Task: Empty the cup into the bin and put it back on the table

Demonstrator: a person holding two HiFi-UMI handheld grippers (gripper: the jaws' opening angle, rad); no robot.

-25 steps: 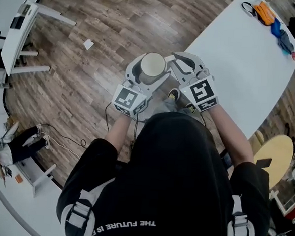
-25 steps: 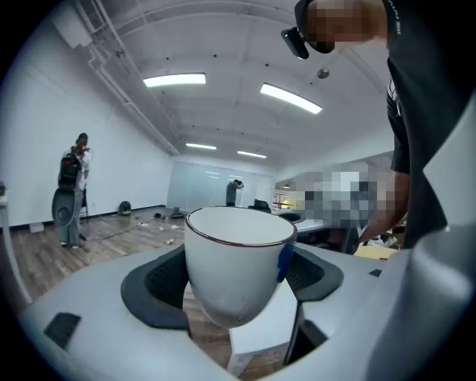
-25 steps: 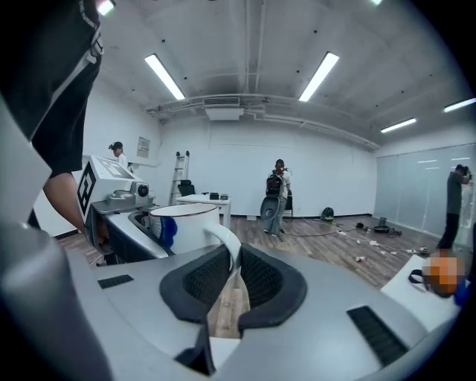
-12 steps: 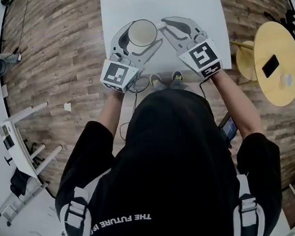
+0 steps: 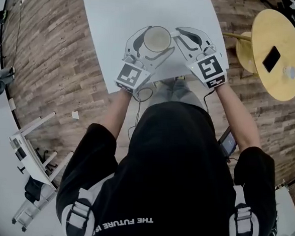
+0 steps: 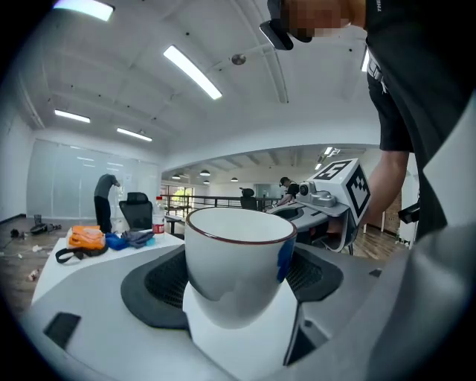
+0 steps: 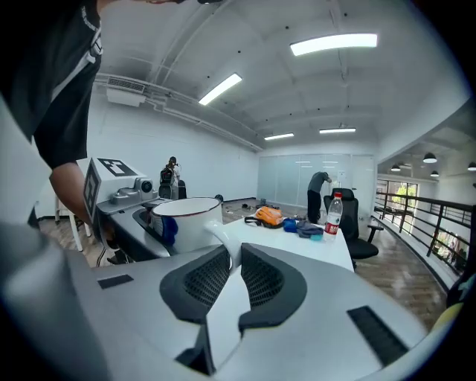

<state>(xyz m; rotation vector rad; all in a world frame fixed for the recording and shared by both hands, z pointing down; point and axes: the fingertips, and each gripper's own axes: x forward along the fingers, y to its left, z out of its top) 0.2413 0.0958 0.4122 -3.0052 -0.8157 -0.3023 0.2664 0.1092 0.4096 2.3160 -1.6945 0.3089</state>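
Over the near end of the white bench [image 5: 119, 17], white cup [image 5: 157, 38] upright, its body clamped in the left hand-held gripper [image 6: 236, 294], its handle pinched by the right hand-held gripper [image 7: 232, 275].

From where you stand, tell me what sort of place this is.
Likely an open-plan office or lab: a long white table, a black office chair and long ceiling strip lights.

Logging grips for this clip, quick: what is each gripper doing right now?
Left gripper: closed on the body of the cup.
Right gripper: closed on the cup's handle.
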